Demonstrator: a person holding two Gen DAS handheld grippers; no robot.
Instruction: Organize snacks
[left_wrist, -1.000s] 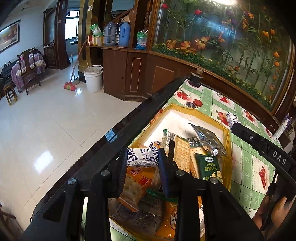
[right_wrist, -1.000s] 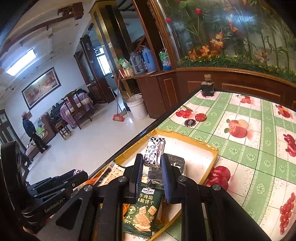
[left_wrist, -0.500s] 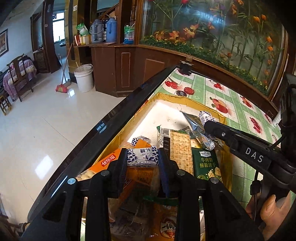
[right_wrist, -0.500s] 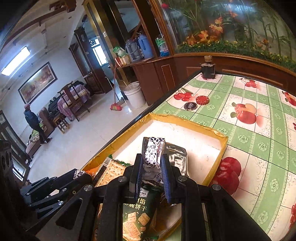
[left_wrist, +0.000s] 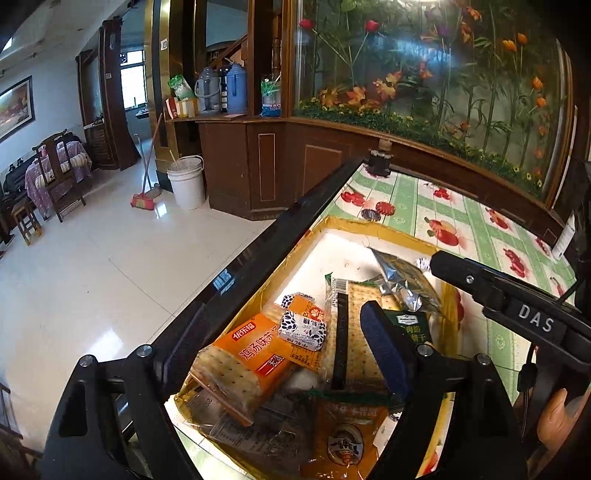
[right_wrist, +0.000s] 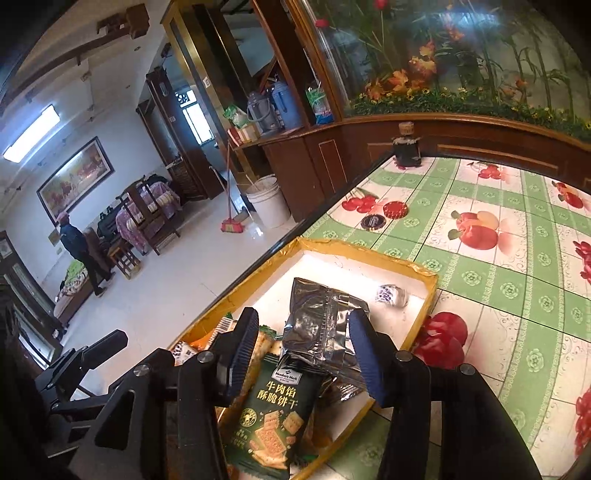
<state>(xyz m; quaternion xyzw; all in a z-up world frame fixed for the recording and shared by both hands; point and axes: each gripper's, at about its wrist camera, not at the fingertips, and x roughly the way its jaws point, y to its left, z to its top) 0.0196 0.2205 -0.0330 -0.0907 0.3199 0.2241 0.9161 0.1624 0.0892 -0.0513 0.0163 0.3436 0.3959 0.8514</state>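
- One yellow-walled tray (left_wrist: 334, 224) with a white floor sits on the fruit-print tablecloth (right_wrist: 509, 266) at the table's edge; the snacks are piled in its near half.
- In the tray: an orange cracker pack (left_wrist: 243, 360), a small white-and-blue patterned candy (left_wrist: 303, 329) lying on top of the pile, a clear sleeve of square crackers (left_wrist: 360, 332), a dark green biscuit packet (right_wrist: 271, 413), a crumpled silver foil bag (right_wrist: 321, 325) and an orange pouch (left_wrist: 345, 439) at the near end.
- A second small blue-patterned candy (right_wrist: 389, 295) lies alone on the tray floor, beyond the foil bag and close to the tray's far right wall.
- Left gripper (left_wrist: 273, 354) hovers over the near half of the tray with its jaws spread wide, empty; the white-and-blue candy lies between and just past its fingers.
- Right gripper (right_wrist: 303, 354) is also spread wide and empty, above the foil bag and green packet, with the lone candy beyond its tips.
- Beyond the tray's far wall, two round lids (right_wrist: 384, 216) and a dark bottle (right_wrist: 406, 147) stand on the tablecloth.
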